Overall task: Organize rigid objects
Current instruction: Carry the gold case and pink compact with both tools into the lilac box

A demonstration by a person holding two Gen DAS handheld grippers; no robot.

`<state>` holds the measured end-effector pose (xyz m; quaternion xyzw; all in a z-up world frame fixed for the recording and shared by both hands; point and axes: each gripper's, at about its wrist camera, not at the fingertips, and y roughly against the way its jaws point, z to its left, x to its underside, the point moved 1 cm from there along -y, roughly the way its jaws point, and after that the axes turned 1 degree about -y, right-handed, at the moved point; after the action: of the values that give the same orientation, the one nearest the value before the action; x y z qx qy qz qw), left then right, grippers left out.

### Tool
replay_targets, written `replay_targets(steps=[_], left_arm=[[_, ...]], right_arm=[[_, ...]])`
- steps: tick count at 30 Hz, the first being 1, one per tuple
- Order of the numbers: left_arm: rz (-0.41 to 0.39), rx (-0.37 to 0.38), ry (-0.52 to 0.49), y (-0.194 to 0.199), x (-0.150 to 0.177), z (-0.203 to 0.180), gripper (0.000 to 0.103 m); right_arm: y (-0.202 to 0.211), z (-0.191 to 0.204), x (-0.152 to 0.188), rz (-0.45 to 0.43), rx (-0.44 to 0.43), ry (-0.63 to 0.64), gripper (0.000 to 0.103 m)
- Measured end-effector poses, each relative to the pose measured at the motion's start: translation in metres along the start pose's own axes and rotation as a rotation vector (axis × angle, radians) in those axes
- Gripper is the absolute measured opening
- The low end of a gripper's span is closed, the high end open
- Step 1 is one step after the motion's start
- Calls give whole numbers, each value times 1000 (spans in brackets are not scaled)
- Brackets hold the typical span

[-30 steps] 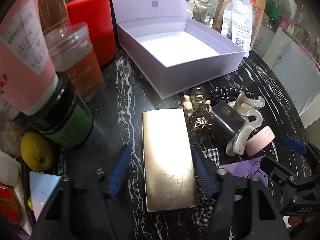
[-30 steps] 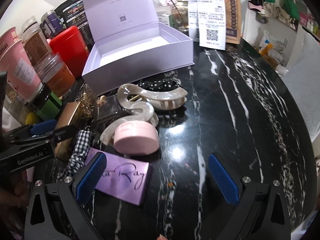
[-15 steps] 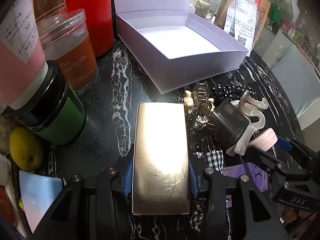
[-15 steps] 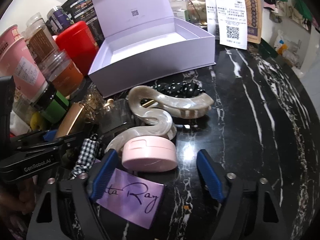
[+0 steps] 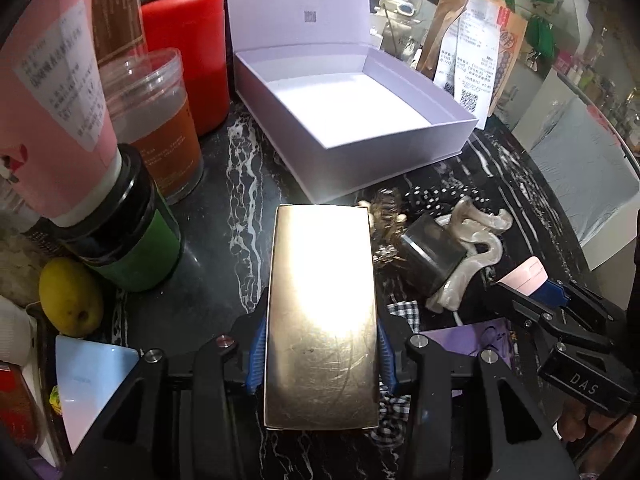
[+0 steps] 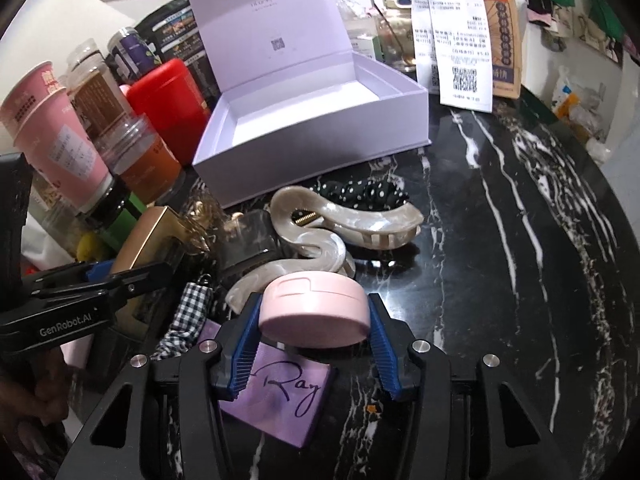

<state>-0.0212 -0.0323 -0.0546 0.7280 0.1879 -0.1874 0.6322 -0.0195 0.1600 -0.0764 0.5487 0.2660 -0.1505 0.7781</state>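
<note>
Landmark = the open lilac box, everything placed off that.

Left claw: clamped on the gold flat case, pads squeezing its two long edges near the back end. The case's long axis runs straight away from the claw, and its far short edge points at the box's front wall, just short of it and not touching. So imo the box is dead ahead along that axis; the move this sets up is lift + push fwd over the wall, no twist needed. Jars and the red canister sit left of the box, clear of that line.

Middle, in front of the box: pile of hair stuff, with the pearly hair clip and a polka-dot scrunchie closest to the front wall.

Right claw: jaws are closing w/ the pink round compact between them, and the blue pads look to be right at its sides. Looks like contact, but can't swear the grip is firm yet. Compact sits on the tabletop, nearer the person than the clip, partly over a purple card. Box lies ahead and a bit left of this claw, with the clip in between, so prob needs to go up and over.

Left claw is nearer the box, I'd guess it goes first.
</note>
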Motion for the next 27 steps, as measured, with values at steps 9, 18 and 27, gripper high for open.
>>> replay_targets(steps=[9,18,27], left_arm=[[-80,-7,-50,29,-4,-23,44],[-129,16,-66,50,-12,-36,44],[-157,51,-90,58,-19,-49,44]], right_arm=[[23,3,-4,-39,-23,25,50],[43,7,-9,-83,-47,62,50],[60,5,-18,-130,-42,84,50]])
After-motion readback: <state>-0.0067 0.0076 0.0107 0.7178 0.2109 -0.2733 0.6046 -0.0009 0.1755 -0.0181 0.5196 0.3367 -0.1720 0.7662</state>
